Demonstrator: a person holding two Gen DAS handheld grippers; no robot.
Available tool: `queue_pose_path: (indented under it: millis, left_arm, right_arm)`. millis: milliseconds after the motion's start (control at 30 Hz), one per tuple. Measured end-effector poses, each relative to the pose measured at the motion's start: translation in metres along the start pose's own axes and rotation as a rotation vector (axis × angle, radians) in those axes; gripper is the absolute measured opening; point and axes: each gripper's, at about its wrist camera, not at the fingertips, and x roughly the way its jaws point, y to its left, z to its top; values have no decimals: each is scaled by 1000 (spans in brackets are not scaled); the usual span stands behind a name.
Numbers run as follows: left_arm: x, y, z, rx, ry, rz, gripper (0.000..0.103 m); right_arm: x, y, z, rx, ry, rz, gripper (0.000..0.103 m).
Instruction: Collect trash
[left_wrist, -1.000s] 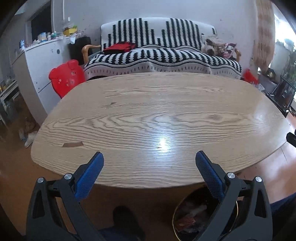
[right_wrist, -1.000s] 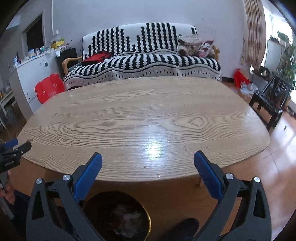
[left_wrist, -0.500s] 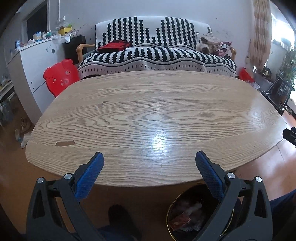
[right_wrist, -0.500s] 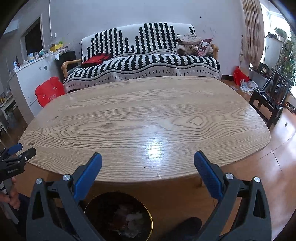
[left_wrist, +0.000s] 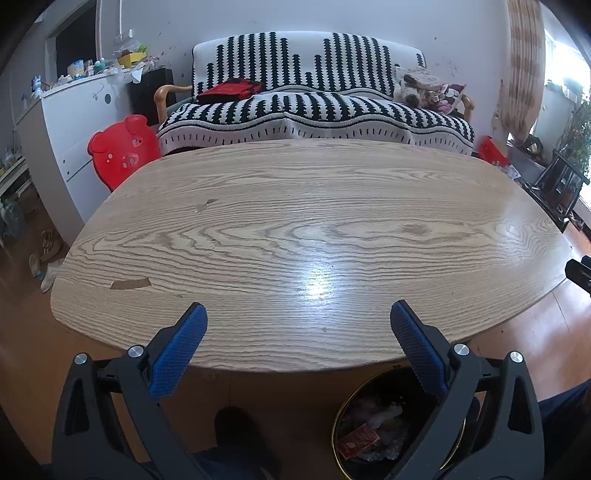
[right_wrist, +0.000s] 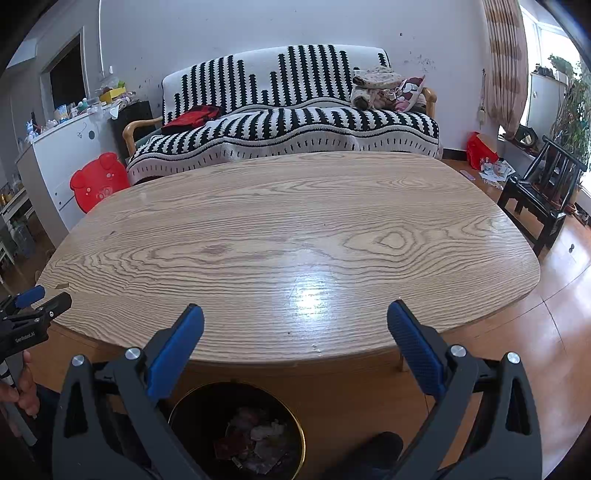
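Note:
A black round trash bin with a gold rim stands on the floor under the near edge of the wooden table; it holds crumpled wrappers and a red packet. It also shows in the right wrist view. A small brown paper scrap lies on the table near its left front edge. My left gripper is open and empty, held above the table's near edge. My right gripper is open and empty, likewise above the near edge. The left gripper shows at the left edge of the right wrist view.
A sofa with a black-and-white striped cover stands behind the table. A red pig-shaped stool and a white cabinet are at the left. A black chair stands at the right. My shoe is under the table.
Both grippers have risen and pulled back a little, so the table looks lower and the bin shows more fully. Both stay open and empty.

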Motion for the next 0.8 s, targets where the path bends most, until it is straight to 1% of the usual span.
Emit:
queue_pose_path:
  millis: [800]
  left_arm:
    - [0,-1,0,2,1,1,96]
  right_arm:
    - [0,-2,1,0,-3,2,96]
